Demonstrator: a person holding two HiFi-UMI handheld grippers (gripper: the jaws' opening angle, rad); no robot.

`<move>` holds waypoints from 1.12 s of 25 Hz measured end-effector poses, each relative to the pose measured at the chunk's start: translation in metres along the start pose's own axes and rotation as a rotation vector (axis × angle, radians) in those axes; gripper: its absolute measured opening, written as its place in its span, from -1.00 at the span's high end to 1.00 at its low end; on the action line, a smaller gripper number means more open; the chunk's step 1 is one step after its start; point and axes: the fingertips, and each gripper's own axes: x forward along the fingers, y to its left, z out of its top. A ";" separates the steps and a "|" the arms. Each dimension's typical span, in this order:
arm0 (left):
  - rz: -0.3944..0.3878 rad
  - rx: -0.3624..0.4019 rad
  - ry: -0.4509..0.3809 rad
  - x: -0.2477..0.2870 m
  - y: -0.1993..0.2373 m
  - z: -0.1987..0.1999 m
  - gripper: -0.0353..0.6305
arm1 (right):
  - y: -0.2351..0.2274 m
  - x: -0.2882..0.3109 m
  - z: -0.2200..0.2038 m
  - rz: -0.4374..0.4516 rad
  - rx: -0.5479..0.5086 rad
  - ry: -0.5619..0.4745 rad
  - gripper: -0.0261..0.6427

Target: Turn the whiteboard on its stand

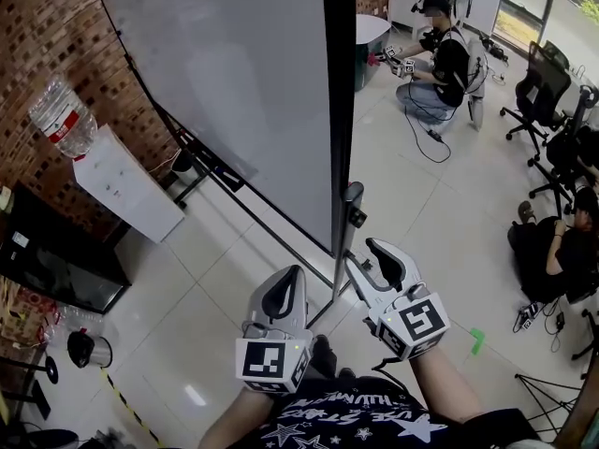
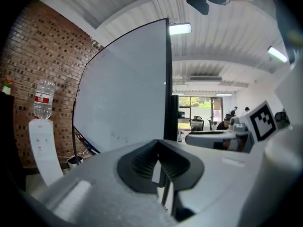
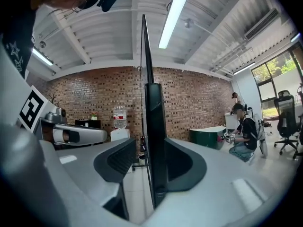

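My right gripper (image 1: pixel 363 253): jaws stood apart around the whiteboard (image 1: pixel 234 82) edge at 12 o'clock | my left gripper (image 1: pixel 288 277), at its 9 o'clock: jaws together, empty

Both forearms extend forward side by side, grippers held level: the left gripper (image 1: pixel 284 290) has its jaws closed together, the right gripper (image 1: pixel 367 256), just beside it, has its jaws parted.

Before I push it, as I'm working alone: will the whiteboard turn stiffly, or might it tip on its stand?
The whiteboard is a broad, thin, flat panel, so it probably stays rigid and feels heavy. It rises tall above a slim stand, so a high push might rock it. The tiled floor could let it slide.
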 end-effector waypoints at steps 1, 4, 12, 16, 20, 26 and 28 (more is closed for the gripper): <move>0.001 0.005 -0.001 0.006 0.004 -0.002 0.88 | -0.002 0.006 0.000 0.002 -0.001 0.003 0.34; 0.003 0.000 0.025 0.021 0.015 -0.012 0.88 | -0.009 0.023 -0.002 0.001 -0.003 0.015 0.15; -0.006 -0.023 0.018 0.046 0.035 -0.007 0.88 | -0.006 0.067 0.013 0.053 -0.040 0.013 0.00; -0.008 -0.026 0.014 0.054 0.043 -0.004 0.88 | 0.000 0.083 0.020 0.073 -0.073 -0.008 0.00; -0.007 -0.028 0.014 0.057 0.049 -0.004 0.88 | -0.004 0.089 0.022 0.026 -0.096 -0.023 0.08; -0.002 -0.027 0.015 0.061 0.056 -0.003 0.88 | -0.009 0.093 0.028 0.027 -0.090 -0.057 0.34; -0.001 -0.028 0.015 0.061 0.057 -0.003 0.88 | -0.007 0.093 0.028 0.036 -0.088 -0.068 0.38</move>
